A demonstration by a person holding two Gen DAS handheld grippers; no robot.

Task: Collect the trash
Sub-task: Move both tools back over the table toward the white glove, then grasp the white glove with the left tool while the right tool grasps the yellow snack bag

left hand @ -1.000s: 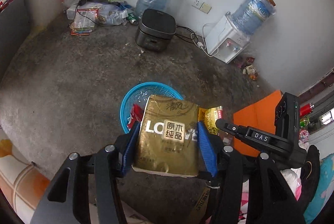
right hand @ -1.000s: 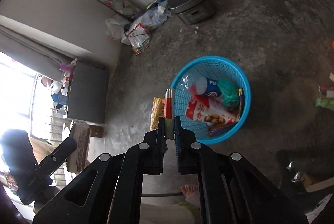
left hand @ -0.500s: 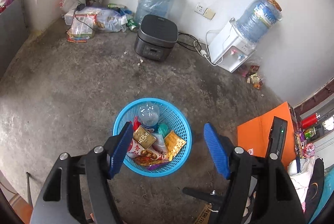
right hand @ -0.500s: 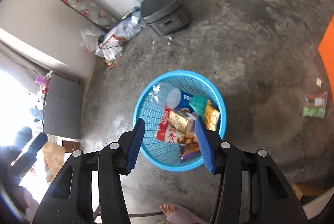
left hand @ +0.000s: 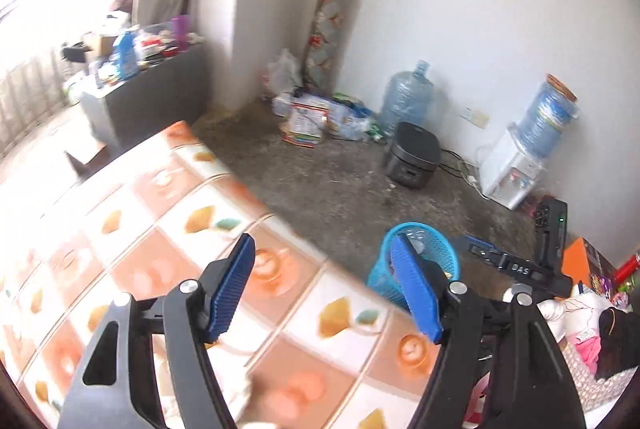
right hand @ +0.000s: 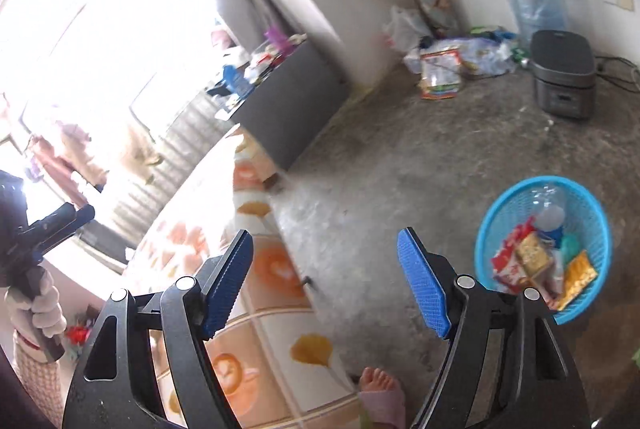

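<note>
A blue mesh basket (right hand: pixel 592 205) stands on the concrete floor, holding snack wrappers (right hand: pixel 530 257) and a clear plastic bottle (right hand: pixel 552 207). In the left wrist view the basket (left hand: pixel 438 249) is partly hidden behind my right finger. My left gripper (left hand: pixel 322 283) is open and empty, over a table with a patterned orange and white cloth (left hand: pixel 160 213). My right gripper (right hand: pixel 324 277) is open and empty, left of the basket, over the table's edge (right hand: pixel 260 269) and the floor. The right gripper's body (left hand: pixel 516 265) shows in the left wrist view.
A black rice cooker (left hand: pixel 412 159), water jugs (left hand: pixel 406 101), a white dispenser (left hand: pixel 510 173) and a bag pile (left hand: pixel 316 113) line the far wall. A grey cabinet (right hand: pixel 288 105) stands by the window. A bare foot (right hand: pixel 378 387) is below the right gripper.
One second ago both grippers held trash; half a second ago both were open above the basket with those items in it. Both have now swung left and up toward the table.
</note>
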